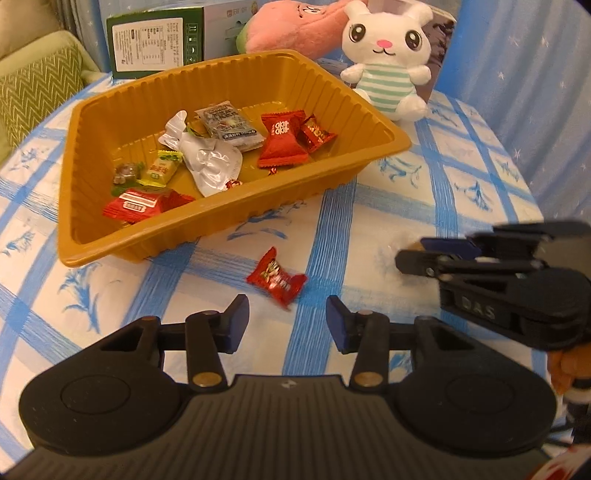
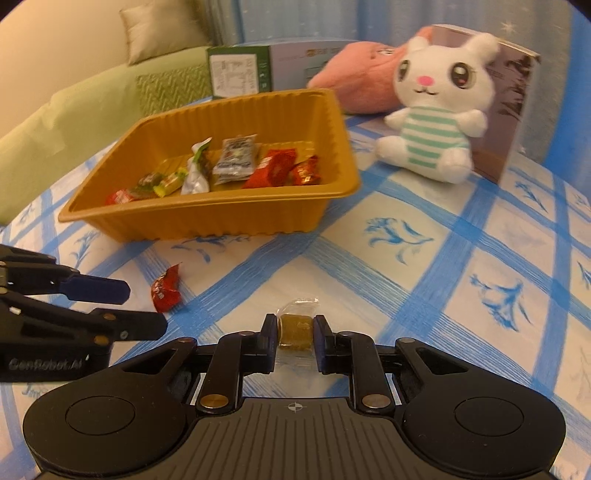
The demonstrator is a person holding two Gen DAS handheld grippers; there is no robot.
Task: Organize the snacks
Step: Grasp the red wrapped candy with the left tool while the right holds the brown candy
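The right gripper (image 2: 295,326) is closed on a small brown sweet in a clear wrapper (image 2: 295,328), its two pads pressing the sweet's sides just above the blue-checked tablecloth (image 2: 424,288); the left gripper (image 1: 287,312) stands partly open with nothing between its fingers, the red-wrapped candy (image 1: 275,277) lying on the cloth just ahead of the gap, at about twelve o'clock from it; whether the fingertips touch the cloth is hard to judge from this angle; the mustard-yellow ribbed tray (image 1: 236,218) sits beyond the candy, toward eleven o'clock, and holds a mix of wrapped snacks (image 1: 212,155), red, silver, yellow and brown; a white plush rabbit (image 1: 388,55) in a green-striped top sits at the tray's two o'clock, with a pink plush toy (image 1: 291,31) and a green box (image 1: 155,40) behind the tray at twelve.
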